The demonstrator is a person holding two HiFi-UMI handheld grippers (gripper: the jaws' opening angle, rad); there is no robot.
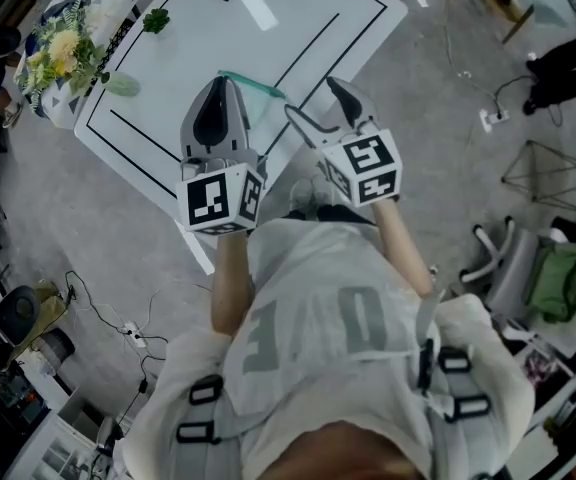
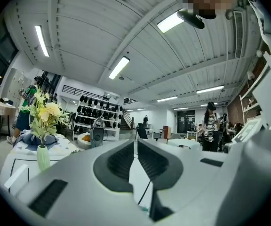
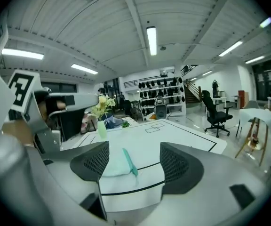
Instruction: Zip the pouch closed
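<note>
White desk (image 1: pixel 268 28) with black lines carries the mint pouch (image 3: pixel 113 163) toward its near edge. The zip edge runs straight away from the right gripper (image 3: pixel 134 157), whose released jaws frame it. The left gripper (image 1: pixel 218 93), clenched on nothing, hovers alongside. A vase (image 3: pixel 101 128) by the left edge holds flowers.

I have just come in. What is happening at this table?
A person holds a gripper in each hand over a white table, where a pale green pouch lies. The left gripper is shut, with nothing seen between its fingers. The right gripper is open and aimed at the pouch, not touching it.
</note>
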